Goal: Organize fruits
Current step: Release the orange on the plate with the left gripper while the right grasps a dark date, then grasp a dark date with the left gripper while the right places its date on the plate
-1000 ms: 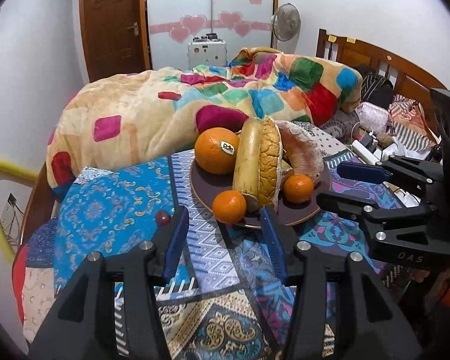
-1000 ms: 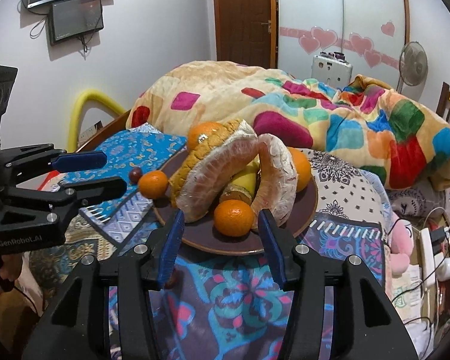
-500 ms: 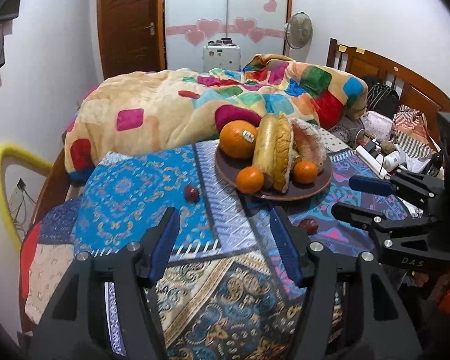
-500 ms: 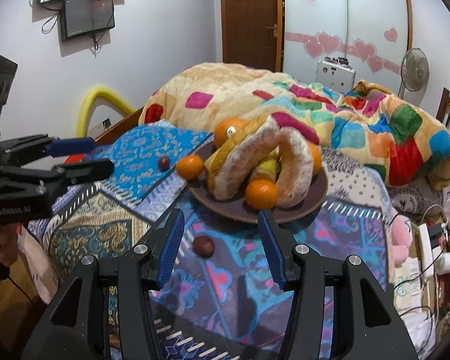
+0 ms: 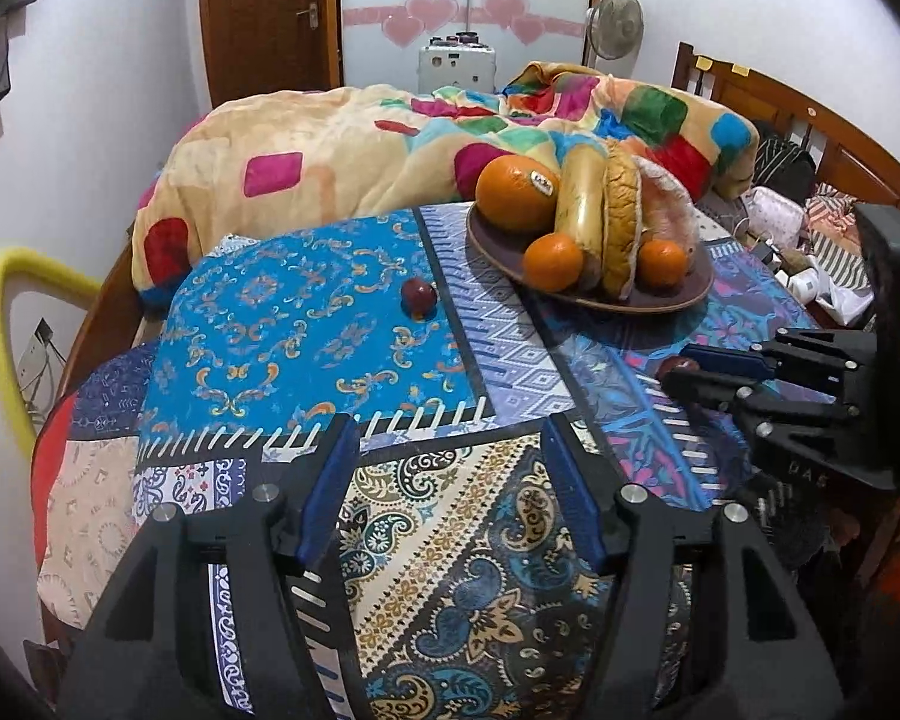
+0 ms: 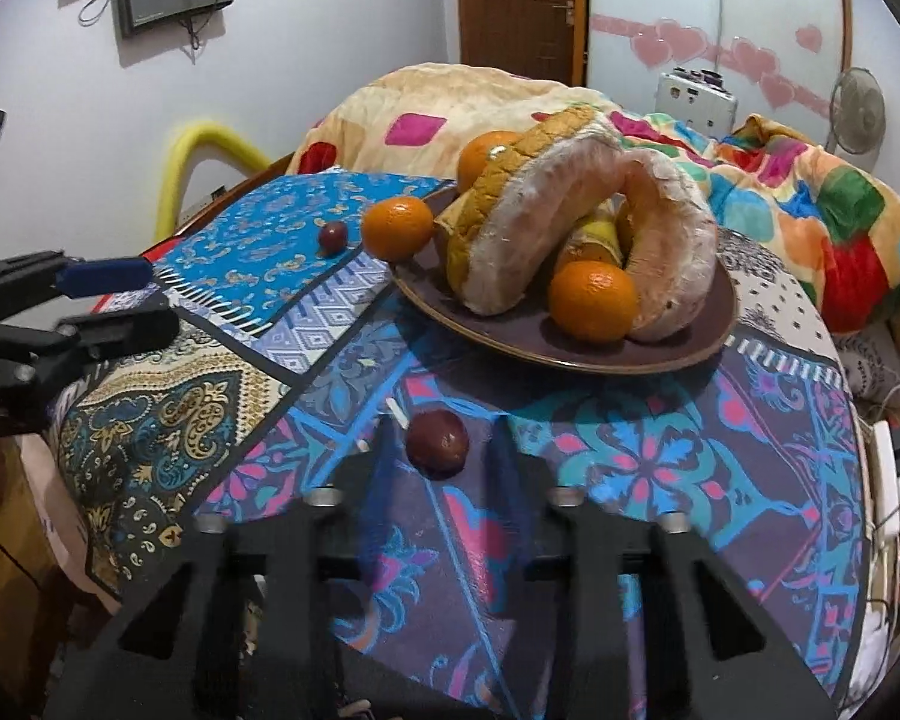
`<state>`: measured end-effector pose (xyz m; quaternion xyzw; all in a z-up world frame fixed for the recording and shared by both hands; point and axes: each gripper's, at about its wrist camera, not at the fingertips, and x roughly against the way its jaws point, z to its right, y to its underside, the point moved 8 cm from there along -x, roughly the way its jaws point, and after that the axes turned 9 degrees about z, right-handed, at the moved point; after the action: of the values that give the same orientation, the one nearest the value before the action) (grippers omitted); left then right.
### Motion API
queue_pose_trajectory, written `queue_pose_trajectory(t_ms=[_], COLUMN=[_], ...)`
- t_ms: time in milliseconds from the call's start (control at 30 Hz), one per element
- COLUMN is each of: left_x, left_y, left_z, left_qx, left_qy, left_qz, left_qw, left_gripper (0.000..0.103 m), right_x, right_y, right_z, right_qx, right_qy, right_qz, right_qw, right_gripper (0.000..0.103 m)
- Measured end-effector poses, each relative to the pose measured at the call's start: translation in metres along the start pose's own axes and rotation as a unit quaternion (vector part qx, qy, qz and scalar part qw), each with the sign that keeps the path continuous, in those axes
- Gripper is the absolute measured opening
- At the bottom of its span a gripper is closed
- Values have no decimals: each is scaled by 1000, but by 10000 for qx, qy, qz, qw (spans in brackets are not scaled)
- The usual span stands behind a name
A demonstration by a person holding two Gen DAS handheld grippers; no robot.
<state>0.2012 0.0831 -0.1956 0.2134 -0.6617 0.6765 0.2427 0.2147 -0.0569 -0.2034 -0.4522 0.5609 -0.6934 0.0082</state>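
Now, step in hand: lifting loose fruit to plate. Right gripper (image 6: 443, 423) fingers closed onto small dark red fruit (image 6: 437, 443), pinching it on patchwork cloth (image 6: 660, 468) just before plate (image 6: 570, 360); own view blurred. Advice: light squeeze, lift straight, set down in bare plate gap. Left gripper (image 5: 448, 429) fingers spread, nothing between. Plate holds large orange (image 5: 513, 192), two small oranges (image 6: 593, 300), banana (image 5: 579, 204), wrapped pale wedges (image 6: 528, 222). Second dark fruit (image 5: 419, 297) loose on cloth.

Bright indoor light, fisheye-warped edges
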Motion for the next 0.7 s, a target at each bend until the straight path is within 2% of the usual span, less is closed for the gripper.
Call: queue_pose_trajectory(t_ms=[233,500,700], left_x=[-16,-53,-87], left_y=[-13,-42,-45], left_z=[-4,-15,-20], left_qx=[36,39,-39], left_qy=[40,-8,-45], left_qz=[-92,-302,-636], left_qw=[9999,9995,9980], left_gripper=[62,51,43], right_x=[8,37,40], right_y=[-2,-23,-35], right_z=[2,33,60], right_qx=[-63,-205,-290], right_qy=[-39,258,465], right_qz=[105,547,693], right_qw=[9999,9980,9961], right_gripper=[14,14,14])
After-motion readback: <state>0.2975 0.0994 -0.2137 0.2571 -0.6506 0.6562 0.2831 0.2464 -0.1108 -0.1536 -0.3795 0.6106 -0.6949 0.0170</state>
